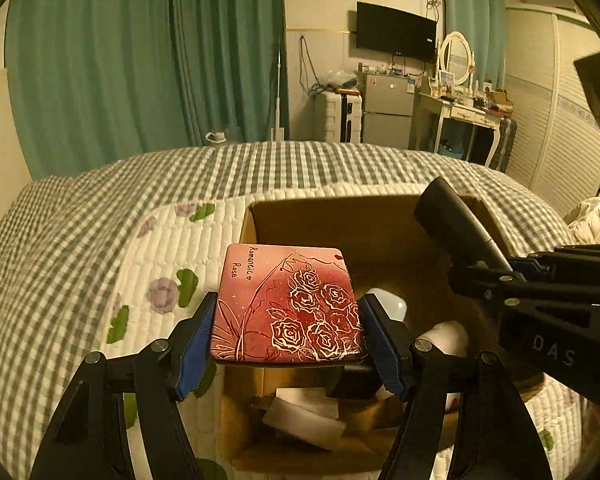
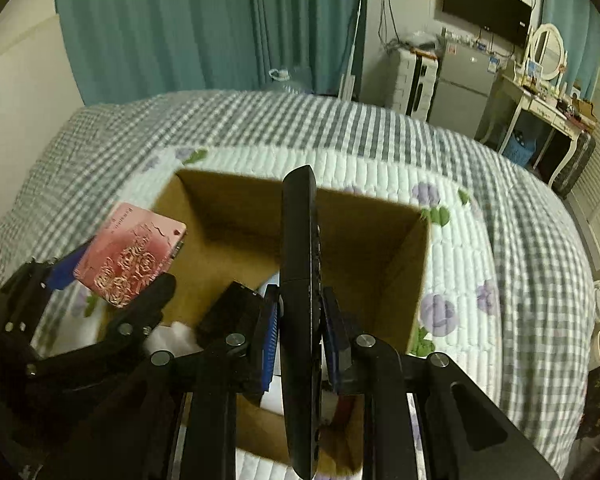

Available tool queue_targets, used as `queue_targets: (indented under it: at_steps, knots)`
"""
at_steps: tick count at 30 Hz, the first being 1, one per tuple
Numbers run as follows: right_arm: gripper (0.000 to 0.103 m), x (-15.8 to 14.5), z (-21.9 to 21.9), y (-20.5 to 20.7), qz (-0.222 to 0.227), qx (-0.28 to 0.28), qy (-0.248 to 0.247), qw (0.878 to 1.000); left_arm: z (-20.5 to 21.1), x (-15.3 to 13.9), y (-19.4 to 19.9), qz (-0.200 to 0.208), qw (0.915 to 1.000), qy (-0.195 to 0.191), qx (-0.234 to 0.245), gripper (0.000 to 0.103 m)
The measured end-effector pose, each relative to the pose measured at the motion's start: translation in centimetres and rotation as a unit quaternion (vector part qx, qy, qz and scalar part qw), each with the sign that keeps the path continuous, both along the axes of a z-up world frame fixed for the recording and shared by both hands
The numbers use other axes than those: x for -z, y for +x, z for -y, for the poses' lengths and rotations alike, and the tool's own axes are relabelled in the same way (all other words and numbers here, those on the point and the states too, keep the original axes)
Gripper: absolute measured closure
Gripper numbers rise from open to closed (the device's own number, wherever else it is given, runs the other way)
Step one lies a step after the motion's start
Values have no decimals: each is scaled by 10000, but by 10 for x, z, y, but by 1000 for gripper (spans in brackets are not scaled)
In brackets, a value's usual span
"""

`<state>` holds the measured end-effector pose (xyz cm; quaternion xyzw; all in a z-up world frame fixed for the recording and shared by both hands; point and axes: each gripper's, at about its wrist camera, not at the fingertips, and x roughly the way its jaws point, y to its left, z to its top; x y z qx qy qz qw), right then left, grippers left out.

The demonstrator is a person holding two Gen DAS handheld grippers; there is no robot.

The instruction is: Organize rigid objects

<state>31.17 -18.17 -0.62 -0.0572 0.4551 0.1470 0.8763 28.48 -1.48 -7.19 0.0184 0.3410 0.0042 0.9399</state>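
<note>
My left gripper (image 1: 288, 336) is shut on a flat pink case (image 1: 286, 304) printed with white roses, held level over the near left edge of an open cardboard box (image 1: 340, 220). My right gripper (image 2: 300, 332) is shut on a slim black remote control (image 2: 300, 280), held on edge above the same cardboard box (image 2: 404, 264). In the left wrist view the remote (image 1: 456, 228) and right gripper (image 1: 496, 272) reach in from the right. In the right wrist view the pink case (image 2: 130, 254) and left gripper (image 2: 116, 280) sit at the left. White objects (image 1: 388, 300) lie inside the box.
The box stands on a bed with a quilt (image 1: 100, 208), grey checked with a white flowered panel. Teal curtains (image 1: 140, 60) hang behind. A television (image 1: 396, 32), a small fridge (image 1: 386, 108), a suitcase (image 1: 340, 116) and a dressing table with mirror (image 1: 456, 104) line the far wall.
</note>
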Motion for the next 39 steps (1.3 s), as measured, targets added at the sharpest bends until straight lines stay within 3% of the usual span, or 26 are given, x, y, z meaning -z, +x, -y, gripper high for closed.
queue_targets:
  at_steps: [7, 9, 13, 18, 24, 27, 31, 36, 39]
  knots:
    - [84, 17, -3, 4, 36, 127, -50, 9999, 4, 9, 2, -67, 9999, 146, 13, 32]
    - [82, 15, -2, 3, 62, 161, -58, 9998, 4, 7, 1, -91, 9999, -7, 67, 32]
    - [59, -8, 8, -4, 322, 443, -45, 9985, 11, -10, -6, 31, 9999, -90, 117, 31]
    - [59, -52, 22, -22, 606, 569, -50, 9965, 20, -52, -24, 303, 9994, 26, 146, 27]
    - [59, -119, 41, -73, 1015, 667, -9, 9926, 21, -116, -71, 843, 9963, -4, 177, 24]
    - [59, -153, 47, -110, 1357, 656, -106, 9885, 23, -147, -100, 1122, 9935, 9, 213, 17]
    - [59, -192, 48, -163, 1703, 667, -224, 9829, 20, -183, -142, 1391, 9900, 27, 217, 17]
    - [58, -221, 47, -221, 2078, 646, -286, 9756, 13, -211, -188, 1695, 9853, 17, 216, 14]
    - [47, -223, 49, -255, 2333, 726, -136, 9696, 11, -213, -211, 1891, 9818, 41, 177, 10]
